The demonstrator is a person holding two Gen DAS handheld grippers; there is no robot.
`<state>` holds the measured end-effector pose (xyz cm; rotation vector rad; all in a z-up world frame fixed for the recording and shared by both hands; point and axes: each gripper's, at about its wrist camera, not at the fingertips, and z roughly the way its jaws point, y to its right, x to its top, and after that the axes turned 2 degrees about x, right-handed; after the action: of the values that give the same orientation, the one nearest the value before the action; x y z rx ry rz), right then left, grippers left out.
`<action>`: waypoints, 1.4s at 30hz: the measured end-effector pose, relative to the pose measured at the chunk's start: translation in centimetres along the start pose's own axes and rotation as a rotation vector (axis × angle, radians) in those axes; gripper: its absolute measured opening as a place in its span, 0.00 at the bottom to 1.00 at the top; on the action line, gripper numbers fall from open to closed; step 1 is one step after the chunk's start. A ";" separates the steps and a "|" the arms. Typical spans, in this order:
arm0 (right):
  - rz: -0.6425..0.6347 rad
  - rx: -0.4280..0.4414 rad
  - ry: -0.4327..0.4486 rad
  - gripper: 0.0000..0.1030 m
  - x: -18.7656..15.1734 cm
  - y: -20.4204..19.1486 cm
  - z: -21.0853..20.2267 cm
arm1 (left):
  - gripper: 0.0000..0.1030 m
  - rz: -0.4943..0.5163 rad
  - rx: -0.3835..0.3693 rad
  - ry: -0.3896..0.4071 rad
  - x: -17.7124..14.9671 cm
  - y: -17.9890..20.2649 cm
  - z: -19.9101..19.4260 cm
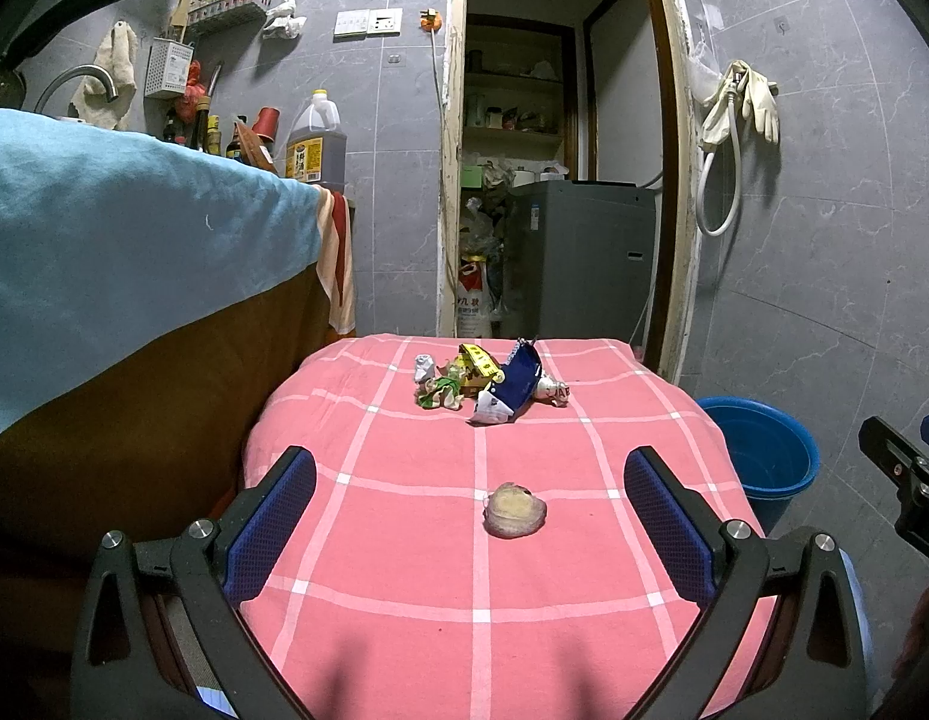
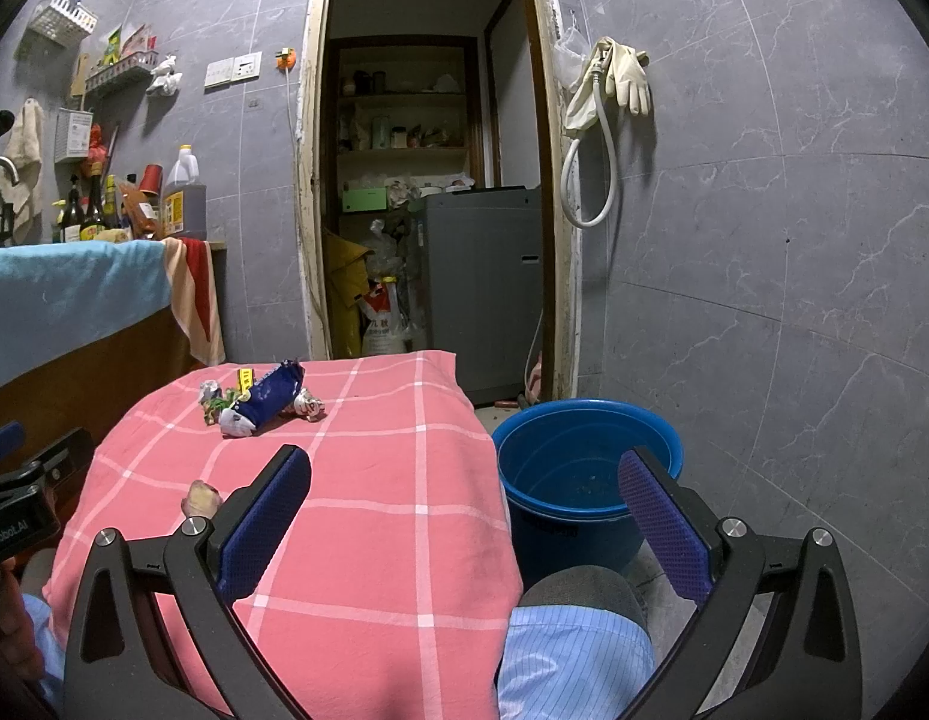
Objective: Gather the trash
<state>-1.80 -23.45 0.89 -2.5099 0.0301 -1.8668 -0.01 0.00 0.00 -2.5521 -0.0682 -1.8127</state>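
A pile of crumpled wrappers (image 1: 488, 381) lies at the far end of the pink checked table (image 1: 404, 540), with a blue-white bag (image 1: 512, 384) on its right side. A pale round peel-like scrap (image 1: 515, 509) lies nearer, between my left gripper's (image 1: 470, 504) open fingers and a little ahead of them. My right gripper (image 2: 464, 498) is open and empty, over the table's right edge (image 2: 488, 438) and the blue bucket (image 2: 584, 468). The pile (image 2: 254, 399) and the scrap (image 2: 201, 497) also show in the right wrist view, to the left.
The blue bucket (image 1: 764, 450) stands on the floor right of the table. A counter under a blue towel (image 1: 104, 252) is on the left. A doorway with a grey washing machine (image 1: 578, 258) is behind. The person's knee (image 2: 578, 618) is below.
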 end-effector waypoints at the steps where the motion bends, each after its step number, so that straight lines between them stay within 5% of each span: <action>1: 0.000 0.000 0.000 1.00 0.0 0.0 0.0 | 0.98 0.000 0.000 0.000 0.0 0.0 0.0; 42: -0.017 0.030 0.016 1.00 0.6 -0.4 0.4 | 0.98 -0.006 0.015 0.010 0.2 0.1 0.5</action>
<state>-1.25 -23.09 1.35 -2.4837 -0.0182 -1.8793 0.49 -0.09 0.04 -2.5359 -0.0886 -1.8192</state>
